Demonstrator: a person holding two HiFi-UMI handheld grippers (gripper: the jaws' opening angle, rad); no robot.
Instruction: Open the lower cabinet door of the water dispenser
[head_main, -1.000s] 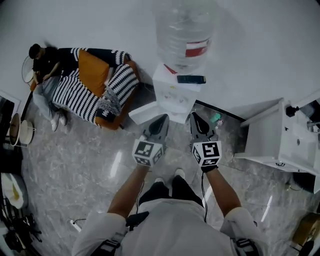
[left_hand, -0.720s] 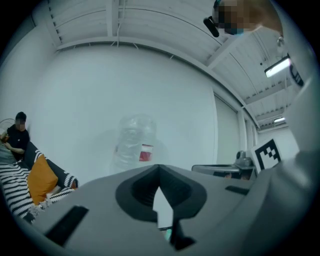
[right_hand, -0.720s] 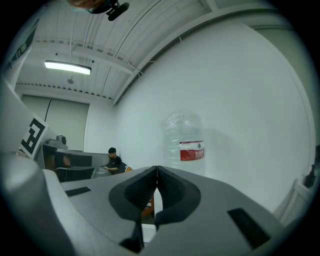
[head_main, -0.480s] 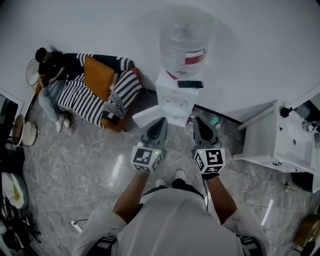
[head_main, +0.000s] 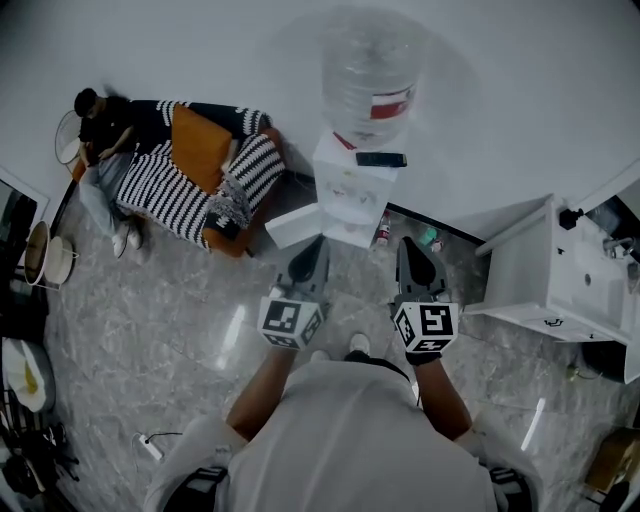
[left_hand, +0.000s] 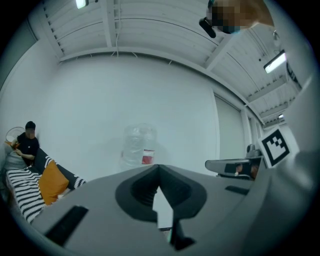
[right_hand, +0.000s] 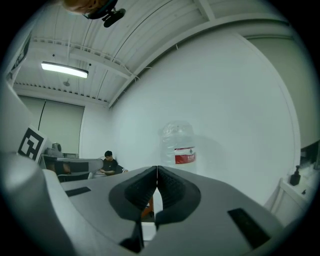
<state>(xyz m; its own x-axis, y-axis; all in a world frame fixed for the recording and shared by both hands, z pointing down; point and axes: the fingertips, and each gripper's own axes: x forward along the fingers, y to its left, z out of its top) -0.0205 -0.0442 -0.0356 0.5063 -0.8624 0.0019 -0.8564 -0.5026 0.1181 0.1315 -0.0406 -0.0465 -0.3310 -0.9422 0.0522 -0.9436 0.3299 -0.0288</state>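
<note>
The left gripper (head_main: 314, 247) and the right gripper (head_main: 406, 245) are held side by side and level. Each has its two dark jaws closed tip to tip with nothing between them. Straight ahead of both pairs of jaws, a little beyond their tips, stands the white box-shaped water dispenser (head_main: 352, 185), set between the lines along which the two grippers point. A large clear plastic water bottle with a red label (head_main: 370, 75) sits on top of it. In the left gripper view the bottle shows just above the closed tips and slightly to their left, and in the right gripper view just above and slightly to their right. A flat white door panel (head_main: 293, 226) juts out from the dispenser's lower front, ahead of the left jaws and apart from them. It looks like the lower cabinet door standing swung open. A small flat black rectangular device (head_main: 381, 159) lies on the dispenser's top beside the bottle's base. Well off to the left of the left jaws is a black-and-white striped sofa (head_main: 160, 190) with an orange cushion (head_main: 195, 148), and a person in dark clothes (head_main: 100, 125) sits at its far end. To the right of the right jaws stands a white cabinet (head_main: 545, 265) on the grey marbled floor (head_main: 150, 340).
</note>
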